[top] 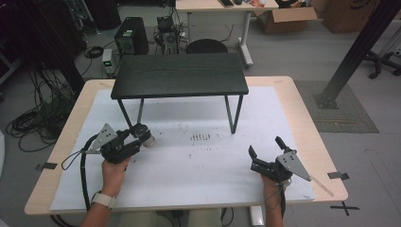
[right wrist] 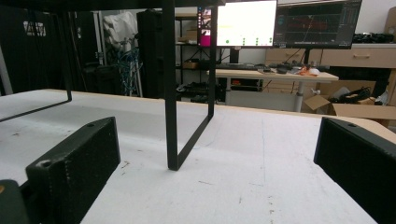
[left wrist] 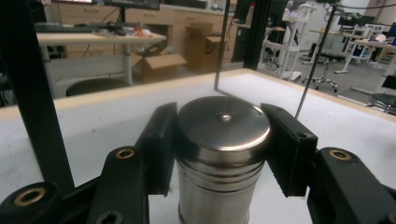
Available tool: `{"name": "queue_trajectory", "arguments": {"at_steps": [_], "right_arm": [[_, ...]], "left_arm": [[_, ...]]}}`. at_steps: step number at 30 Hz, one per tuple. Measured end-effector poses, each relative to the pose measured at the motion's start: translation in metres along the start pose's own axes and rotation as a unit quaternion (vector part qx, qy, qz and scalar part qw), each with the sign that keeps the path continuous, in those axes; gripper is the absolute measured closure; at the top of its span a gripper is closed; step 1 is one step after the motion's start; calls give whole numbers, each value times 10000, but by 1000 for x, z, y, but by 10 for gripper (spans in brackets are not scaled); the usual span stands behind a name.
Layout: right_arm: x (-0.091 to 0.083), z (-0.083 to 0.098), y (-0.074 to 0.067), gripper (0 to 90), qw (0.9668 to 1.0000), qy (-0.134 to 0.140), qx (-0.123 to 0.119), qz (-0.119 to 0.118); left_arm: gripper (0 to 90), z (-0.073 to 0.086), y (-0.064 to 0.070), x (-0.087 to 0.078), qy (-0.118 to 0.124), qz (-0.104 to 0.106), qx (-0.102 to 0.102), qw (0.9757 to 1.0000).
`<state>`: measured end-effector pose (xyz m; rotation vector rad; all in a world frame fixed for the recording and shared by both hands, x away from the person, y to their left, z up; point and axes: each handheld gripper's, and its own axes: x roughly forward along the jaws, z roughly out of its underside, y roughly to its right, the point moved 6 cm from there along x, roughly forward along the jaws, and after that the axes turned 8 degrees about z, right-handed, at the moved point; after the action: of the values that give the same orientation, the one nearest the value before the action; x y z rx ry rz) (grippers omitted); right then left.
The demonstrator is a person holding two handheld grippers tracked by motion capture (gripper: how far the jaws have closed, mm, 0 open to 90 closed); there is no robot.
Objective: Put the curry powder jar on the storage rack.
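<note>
A shiny steel canister with a flat round lid stands upright on the white mat, at the left by the front-left legs of a black riser shelf. My left gripper is shut on it, one black jaw pressed to each side just under the lid. My right gripper rests low over the mat at the right with its jaws wide open and nothing between them. It points toward the shelf's front-right leg.
The shelf stands on thin black metal legs at the back middle of the table. Dark scuff marks dot the mat's middle. Beyond the table are a stool, computers, cables, boxes and a black post.
</note>
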<state>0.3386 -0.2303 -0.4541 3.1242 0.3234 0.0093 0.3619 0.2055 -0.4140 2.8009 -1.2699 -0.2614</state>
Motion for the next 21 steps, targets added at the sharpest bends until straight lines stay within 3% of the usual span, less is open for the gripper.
{"name": "queue_trajectory", "arguments": {"at_steps": [8, 21], "right_arm": [[0, 0, 0, 0, 10000, 5, 5, -1], [0, 0, 0, 0, 10000, 6, 28, -6]], "left_arm": [[492, -33, 8, -6, 70, 67, 227, 9997], [492, -74, 21, -12, 223, 180, 370, 9989]]}}
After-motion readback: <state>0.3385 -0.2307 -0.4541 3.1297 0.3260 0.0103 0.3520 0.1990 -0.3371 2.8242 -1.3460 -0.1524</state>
